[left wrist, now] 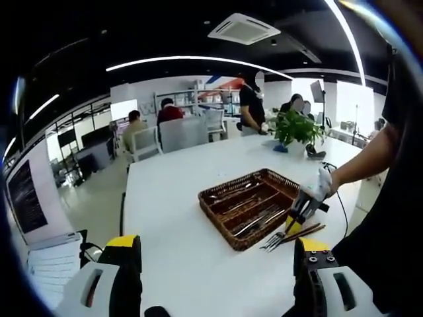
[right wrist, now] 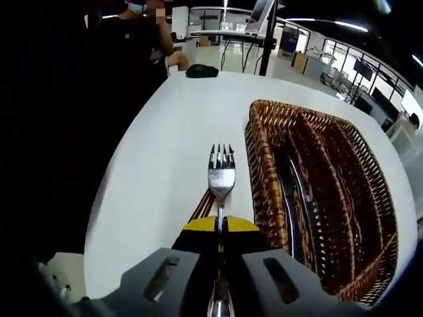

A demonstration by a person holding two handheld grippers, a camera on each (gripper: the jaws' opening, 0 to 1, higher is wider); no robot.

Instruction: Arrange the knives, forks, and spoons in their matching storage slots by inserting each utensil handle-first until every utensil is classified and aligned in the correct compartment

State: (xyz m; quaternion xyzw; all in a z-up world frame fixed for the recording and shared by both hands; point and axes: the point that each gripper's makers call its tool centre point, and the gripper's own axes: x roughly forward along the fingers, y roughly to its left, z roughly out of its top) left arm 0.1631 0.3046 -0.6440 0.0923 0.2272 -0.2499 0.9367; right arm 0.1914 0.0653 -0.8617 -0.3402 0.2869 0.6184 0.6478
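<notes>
The right gripper (right wrist: 219,231) is closed on a fork (right wrist: 221,177). The fork's neck sits between the jaws and its tines point to 12 o'clock in the right gripper view, so its long axis runs straight along the jaws. The basket (right wrist: 264,191) lies just beside the fork at 3 o'clock, and its long slots run nearly parallel to the fork. Some dark-handled utensils (right wrist: 202,206) lie on the table (right wrist: 158,145) under the fork.

In the left gripper view the right gripper (left wrist: 303,210) hangs over the table at the basket's (left wrist: 218,218) near corner, at about 3 o'clock, close to a few utensils (left wrist: 291,236) that lie beside the basket. The left gripper (left wrist: 218,264) has its jaws wide apart and holds nothing; it is well apart from the basket.

I judge the right gripper is much nearer, and the fork needs a sideways move toward 3 o'clock to come over a slot.
</notes>
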